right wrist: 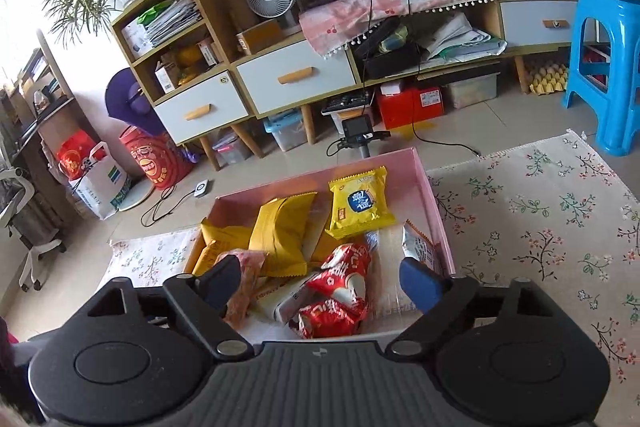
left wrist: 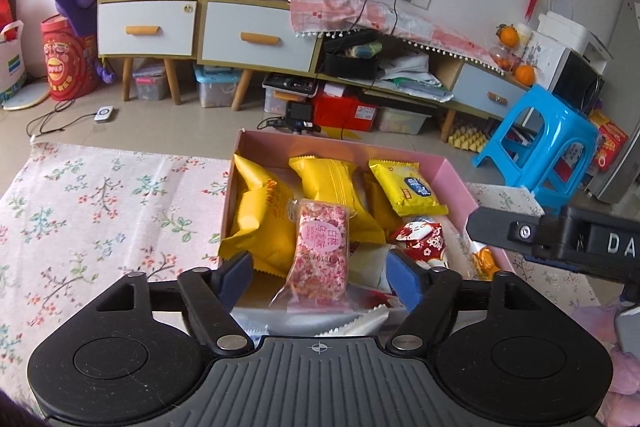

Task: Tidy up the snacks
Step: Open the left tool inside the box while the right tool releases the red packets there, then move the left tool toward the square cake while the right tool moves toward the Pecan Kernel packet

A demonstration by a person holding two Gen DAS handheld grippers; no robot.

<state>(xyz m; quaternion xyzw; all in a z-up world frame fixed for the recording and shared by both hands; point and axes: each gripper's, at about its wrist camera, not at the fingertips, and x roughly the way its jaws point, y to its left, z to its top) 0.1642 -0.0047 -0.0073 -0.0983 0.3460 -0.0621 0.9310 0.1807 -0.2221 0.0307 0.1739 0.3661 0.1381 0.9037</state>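
A: What is hidden or hard to see?

B: In the left wrist view, the near end of the pink snack packet (left wrist: 320, 255) goes down behind the gripper body. Some white wrappers under it are only partly seen. At the right edge, the right gripper (left wrist: 560, 239) is cut off by the frame. In the right wrist view, the pink packet (right wrist: 246, 281) is half covered by the left finger pad.

A: Where are the snacks?

B: All are inside the pink box (left wrist: 452, 167), which stands on the flowered cloth (left wrist: 100, 211). There are yellow packets (left wrist: 332, 183) at the far side and a red packet (right wrist: 340, 291) near the front.

A: How does the pink packet lie?

B: Its long axis runs away from the camera, one end toward the far wall of the box.

A: And the grippers?

B: The left gripper (left wrist: 320, 273) is wide; the pink packet is between the pads, not pressed. The right gripper (right wrist: 320, 279) is also wide, above the red packet, holding nothing.
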